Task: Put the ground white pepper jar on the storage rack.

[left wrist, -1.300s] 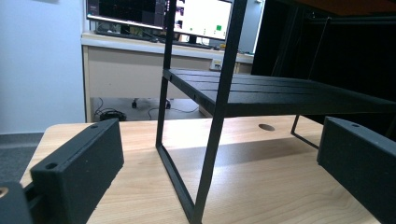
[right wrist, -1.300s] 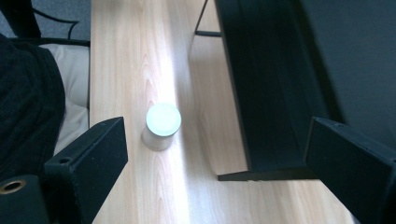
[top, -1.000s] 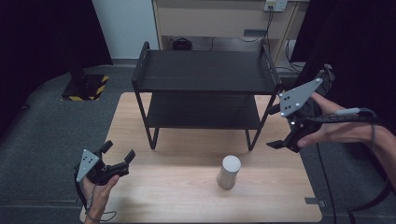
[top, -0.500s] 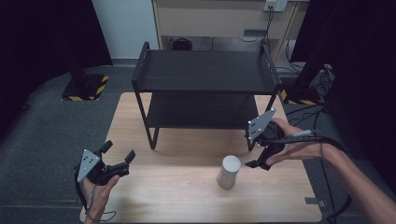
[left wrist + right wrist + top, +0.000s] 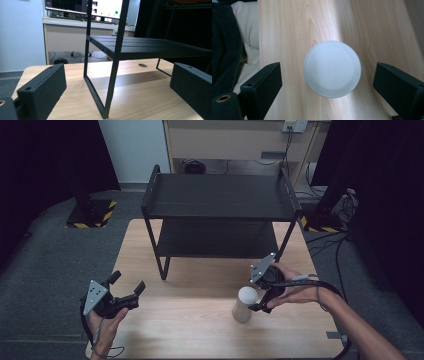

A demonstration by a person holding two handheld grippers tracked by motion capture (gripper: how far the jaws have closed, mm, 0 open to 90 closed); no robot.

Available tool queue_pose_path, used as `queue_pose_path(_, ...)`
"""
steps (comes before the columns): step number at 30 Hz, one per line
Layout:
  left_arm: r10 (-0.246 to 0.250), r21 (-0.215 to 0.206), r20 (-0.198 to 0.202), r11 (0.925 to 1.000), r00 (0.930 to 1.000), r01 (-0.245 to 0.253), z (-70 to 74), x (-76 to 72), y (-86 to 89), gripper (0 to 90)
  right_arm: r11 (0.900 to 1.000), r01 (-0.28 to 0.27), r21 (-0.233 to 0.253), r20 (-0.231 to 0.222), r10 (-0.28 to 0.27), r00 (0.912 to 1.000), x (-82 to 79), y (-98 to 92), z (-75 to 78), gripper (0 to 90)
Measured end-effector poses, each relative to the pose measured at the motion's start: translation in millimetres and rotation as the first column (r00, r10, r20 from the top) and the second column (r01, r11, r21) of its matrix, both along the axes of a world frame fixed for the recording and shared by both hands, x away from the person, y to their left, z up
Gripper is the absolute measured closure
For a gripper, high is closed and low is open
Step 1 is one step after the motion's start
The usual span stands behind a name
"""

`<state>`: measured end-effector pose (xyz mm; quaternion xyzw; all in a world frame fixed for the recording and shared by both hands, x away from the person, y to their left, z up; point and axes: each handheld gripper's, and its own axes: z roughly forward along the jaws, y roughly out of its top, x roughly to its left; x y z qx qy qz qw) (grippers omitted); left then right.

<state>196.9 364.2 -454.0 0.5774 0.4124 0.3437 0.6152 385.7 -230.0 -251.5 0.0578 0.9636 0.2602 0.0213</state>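
A pale cylinder with a white lid (image 5: 245,304) stands upright on the wooden table (image 5: 190,320), in front of the black two-tier rack (image 5: 220,210). My right gripper (image 5: 257,295) hovers just right of and above it, open. In the right gripper view the round lid (image 5: 332,69) lies between my two spread jaws, touching neither. My left gripper (image 5: 127,296) rests open near the table's front left corner. In the left gripper view it faces the rack's front leg (image 5: 113,75) with nothing between the jaws.
The rack's lower shelf (image 5: 150,47) and top shelf (image 5: 220,195) are bare. Behind the table stand a wooden cabinet (image 5: 235,140) and cables on the floor. A dark garment (image 5: 224,45) lies beyond the table's front edge.
My right gripper has swung in from the rack's right side down and left to the white-lidded cylinder. The left gripper has stayed put.
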Motion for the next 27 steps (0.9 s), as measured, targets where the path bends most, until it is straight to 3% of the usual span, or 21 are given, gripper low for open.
queue_pose_path(9, -0.006, 0.005, -0.002, 1.0, 1.0, 0.006, 0.2, 0.6, -0.1, 0.0, 1.0, 0.015, -0.023, -0.023, -0.015, 0.9996, 2.9, 9.0, -22.0, 19.5)
queue_pose_path(13, -0.006, 0.009, -0.001, 0.9999, 1.0, 0.006, 0.4, 0.4, -0.2, 0.0, 1.0, 0.025, -0.015, -0.018, -0.025, 0.9995, 3.0, 11.6, -28.3, 25.9)
queue_pose_path(15, -0.004, 0.008, -0.002, 1.0, 1.0, 0.004, 0.4, 0.3, -0.2, 0.0, 0.999, 0.038, -0.022, 0.006, -0.038, 0.9993, 1.0, 13.4, -28.0, 33.3)
queue_pose_path(27, -0.002, 0.011, -0.004, 0.9999, 1.0, 0.002, 0.6, 0.2, -0.2, 0.0, 0.996, 0.085, -0.014, 0.024, -0.084, 0.9961, -9.5, 12.1, -27.2, 33.7)
